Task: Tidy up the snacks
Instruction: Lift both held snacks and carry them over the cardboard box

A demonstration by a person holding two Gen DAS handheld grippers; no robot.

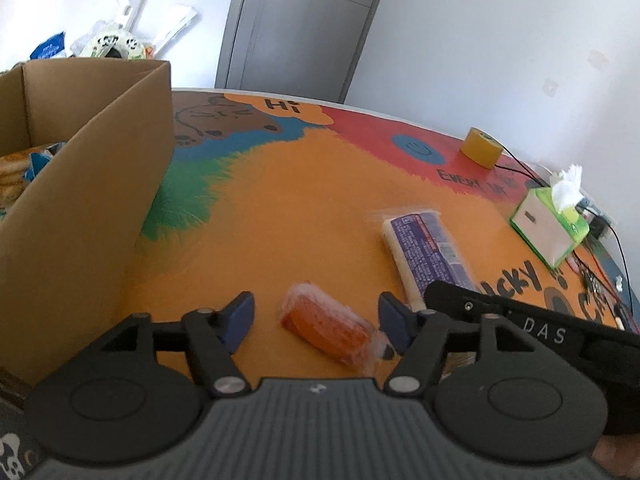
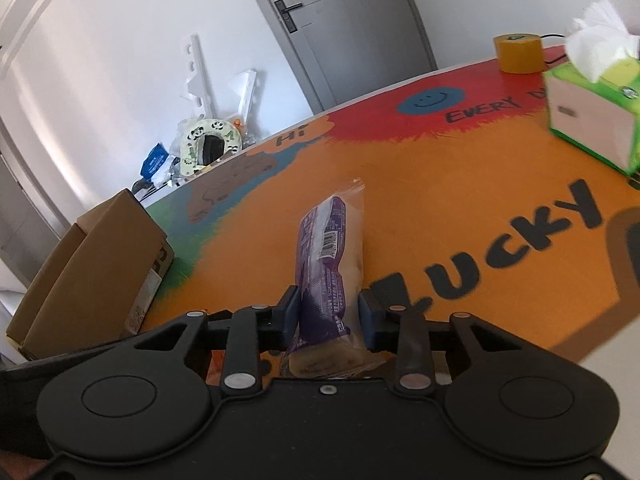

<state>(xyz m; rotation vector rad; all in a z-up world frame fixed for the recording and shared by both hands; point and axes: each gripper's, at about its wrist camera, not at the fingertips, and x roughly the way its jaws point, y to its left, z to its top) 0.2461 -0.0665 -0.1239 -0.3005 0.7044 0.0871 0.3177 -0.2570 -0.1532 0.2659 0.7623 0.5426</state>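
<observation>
- The black left gripper (image 1: 316, 322) fills the bottom of its view; its blue-padded jaws stand spread, touching nothing, around a small orange snack in clear crinkled wrap (image 1: 330, 330) that lies on the table's orange middle.
- The black right gripper (image 2: 330, 316) has its jaws drawn in against a long purple-and-cream wrapped snack bar (image 2: 328, 264); the left pad presses the wrapper, while contact at the right pad is hard to make out. The bar's near end is hidden behind the gripper body.
- The round table with a colourful printed cover (image 1: 280, 208) has bare orange room between snacks and box; its far rim curves before a grey door (image 1: 296, 28).
- An open brown cardboard box (image 1: 100, 200) at the left edge is cut off by the picture; packets inside barely show.
- A green-and-white tissue box (image 1: 550, 228) sits near the right edge.
- A yellow tape roll (image 1: 480, 146) stands by the far right rim.
</observation>
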